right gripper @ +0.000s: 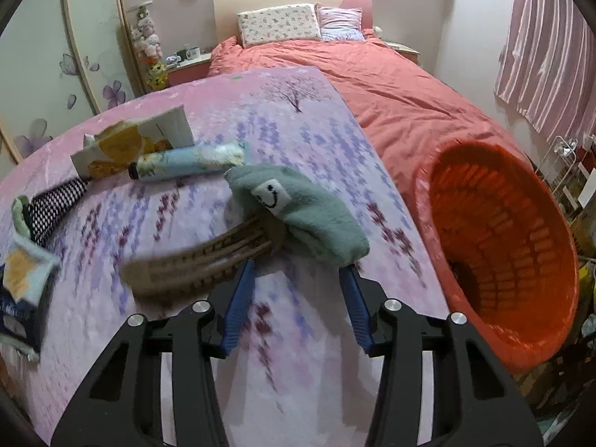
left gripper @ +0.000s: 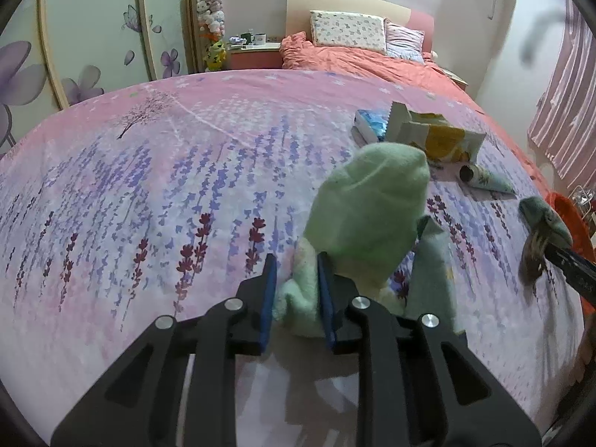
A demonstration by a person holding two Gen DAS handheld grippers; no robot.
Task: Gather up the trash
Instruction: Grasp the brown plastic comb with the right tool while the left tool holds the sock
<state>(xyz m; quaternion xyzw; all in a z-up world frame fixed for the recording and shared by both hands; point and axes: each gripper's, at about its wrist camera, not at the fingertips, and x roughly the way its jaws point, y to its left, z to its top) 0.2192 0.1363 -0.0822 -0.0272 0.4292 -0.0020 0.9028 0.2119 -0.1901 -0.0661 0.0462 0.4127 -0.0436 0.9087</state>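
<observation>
Blue-padded, the left gripper (left gripper: 296,300) pinches a pale green sock (left gripper: 367,205) above the bedspread (left gripper: 149,186) while the right gripper (right gripper: 298,301) carries a teal sock (right gripper: 298,208) and brown strap (right gripper: 193,260) toward the orange basket (right gripper: 503,246) at the right edge, where release seemingly follows.

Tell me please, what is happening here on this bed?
A person is clearing items off a bed with a claw in each hand. The left claw has a light green fuzzy sock between its pads. The right claw carries a grey-green sock with a smiley patch and a brown patterned sock towards the orange basket at the bed's edge. A torn box and a tube lie on the pink flowered cover.
</observation>
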